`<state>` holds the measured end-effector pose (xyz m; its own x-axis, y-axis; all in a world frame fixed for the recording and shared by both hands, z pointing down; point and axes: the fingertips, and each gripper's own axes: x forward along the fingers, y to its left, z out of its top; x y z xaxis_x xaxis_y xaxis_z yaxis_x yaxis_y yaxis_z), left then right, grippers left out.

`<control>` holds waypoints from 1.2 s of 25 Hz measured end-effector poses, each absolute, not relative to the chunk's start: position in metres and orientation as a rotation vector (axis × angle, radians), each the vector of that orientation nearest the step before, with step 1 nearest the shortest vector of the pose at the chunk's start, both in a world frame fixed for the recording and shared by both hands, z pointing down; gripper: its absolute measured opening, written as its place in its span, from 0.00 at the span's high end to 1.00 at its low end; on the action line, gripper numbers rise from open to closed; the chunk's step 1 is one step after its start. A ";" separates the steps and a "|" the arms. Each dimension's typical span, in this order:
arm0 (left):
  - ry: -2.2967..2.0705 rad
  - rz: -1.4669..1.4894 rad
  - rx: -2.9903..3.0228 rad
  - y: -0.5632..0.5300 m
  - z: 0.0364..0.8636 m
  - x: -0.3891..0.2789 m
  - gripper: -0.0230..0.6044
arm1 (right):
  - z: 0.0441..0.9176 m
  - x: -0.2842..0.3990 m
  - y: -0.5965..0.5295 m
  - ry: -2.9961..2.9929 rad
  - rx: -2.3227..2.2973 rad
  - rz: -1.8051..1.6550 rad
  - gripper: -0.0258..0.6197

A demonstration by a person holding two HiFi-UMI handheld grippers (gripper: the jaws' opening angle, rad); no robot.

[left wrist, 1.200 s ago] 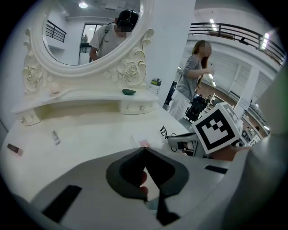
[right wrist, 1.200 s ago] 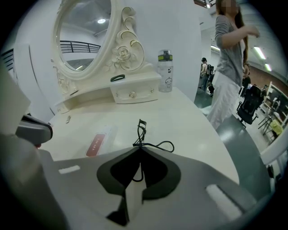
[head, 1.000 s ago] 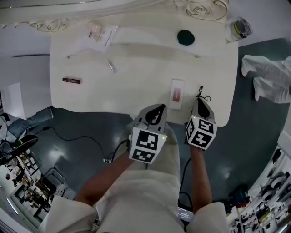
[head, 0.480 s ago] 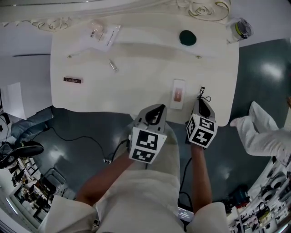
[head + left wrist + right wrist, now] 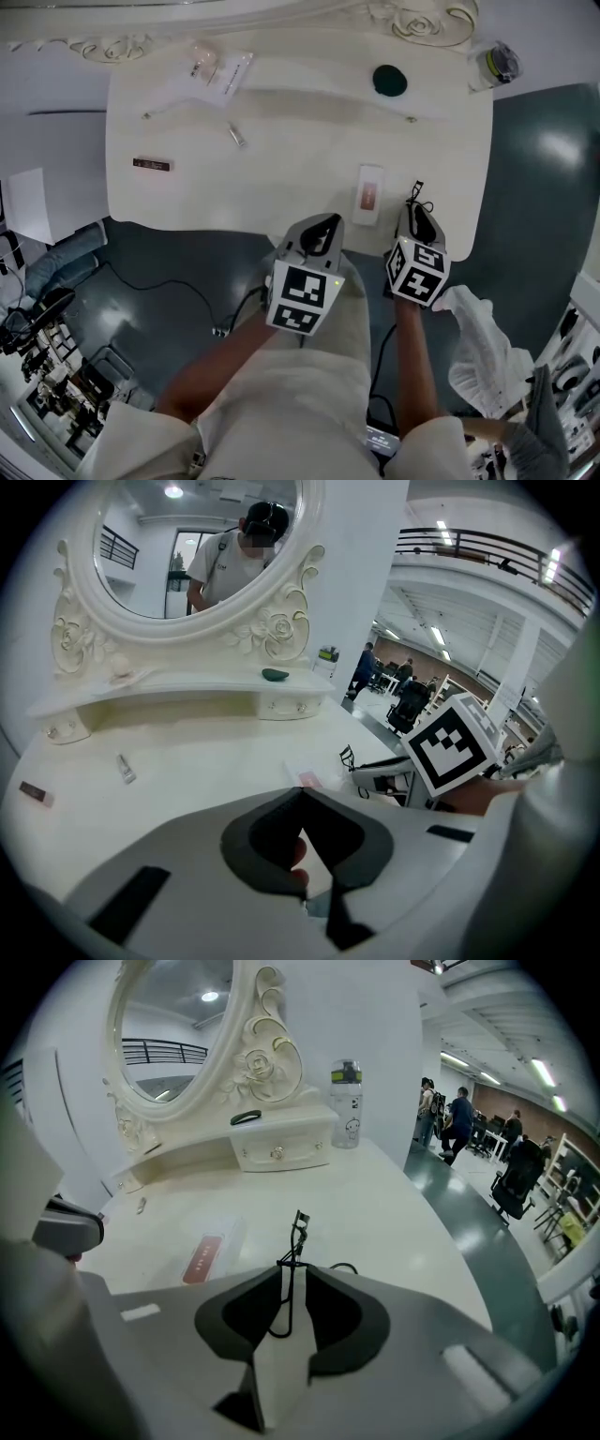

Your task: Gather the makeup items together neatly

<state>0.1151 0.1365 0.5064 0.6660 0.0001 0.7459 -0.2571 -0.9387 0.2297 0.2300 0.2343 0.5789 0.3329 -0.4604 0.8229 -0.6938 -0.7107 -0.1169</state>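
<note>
The right hand-held gripper (image 5: 293,1267) is narrowly parted, its jaws having just been opening. The black eyelash curler (image 5: 299,1232) lies between them, near the front edge of the white surface (image 5: 281,169). A flat pink-labelled packet (image 5: 367,195) lies just beside the curler (on its left). The left hand-held gripper (image 5: 301,791) has its jaws together, holding nothing. A small tube (image 5: 235,136) and a dark stick (image 5: 151,164) lie well apart, further left.

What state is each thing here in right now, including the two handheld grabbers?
right gripper: fingers slightly apart, have just been opening, eyelash curler between them.
left gripper: fingers together, nothing held.
eyelash curler: lying flat, not squeezed.
red-labelled packet: lying flat, left of the curler.
bottle: upright, cap on.
drawer: closed.
</note>
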 end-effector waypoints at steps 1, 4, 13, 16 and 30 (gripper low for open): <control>-0.204 1.148 2.568 0.136 0.506 0.115 0.96 | 0.579 0.229 0.234 -1.038 2.339 1.320 0.84; -0.203 1.145 2.566 0.135 0.503 0.115 0.96 | 0.579 0.226 0.235 -1.026 2.311 1.327 0.85; -0.199 1.146 2.567 0.134 0.501 0.115 0.96 | 0.576 0.230 0.238 -1.009 2.311 1.319 0.86; -0.195 1.146 2.568 0.134 0.500 0.115 0.96 | 0.573 0.229 0.237 -1.021 2.323 1.319 0.86; -0.234 1.103 2.582 0.120 0.484 0.106 0.96 | 0.542 0.219 0.224 -1.065 2.375 1.197 0.95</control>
